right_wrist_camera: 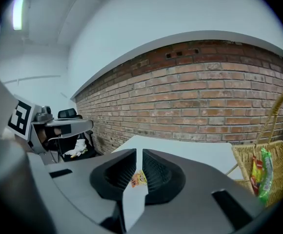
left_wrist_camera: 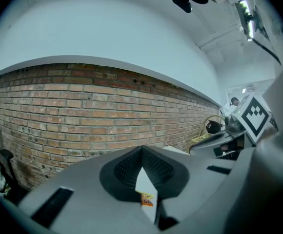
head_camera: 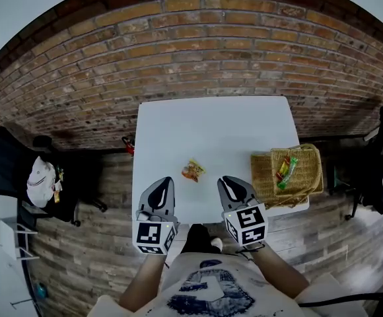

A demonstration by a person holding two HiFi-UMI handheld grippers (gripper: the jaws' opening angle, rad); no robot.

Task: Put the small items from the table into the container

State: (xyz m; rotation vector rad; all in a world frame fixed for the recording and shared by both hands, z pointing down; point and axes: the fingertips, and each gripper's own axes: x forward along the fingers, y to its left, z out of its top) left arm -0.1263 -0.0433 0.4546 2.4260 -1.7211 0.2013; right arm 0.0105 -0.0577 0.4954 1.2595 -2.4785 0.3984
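Snack packet [head_camera: 193,170] on table [head_camera: 211,127] (basket [head_camera: 264,177] well apart).

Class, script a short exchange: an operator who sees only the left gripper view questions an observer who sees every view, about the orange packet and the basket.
Operator: I glimpse an orange packet ahead. Is anything else loose on the table?
Observer: No. In the head view that packet is the only loose item on the white table.
Operator: What has been put away so far?
Observer: The right gripper view shows a green packet and a red-and-yellow one inside the wicker basket.
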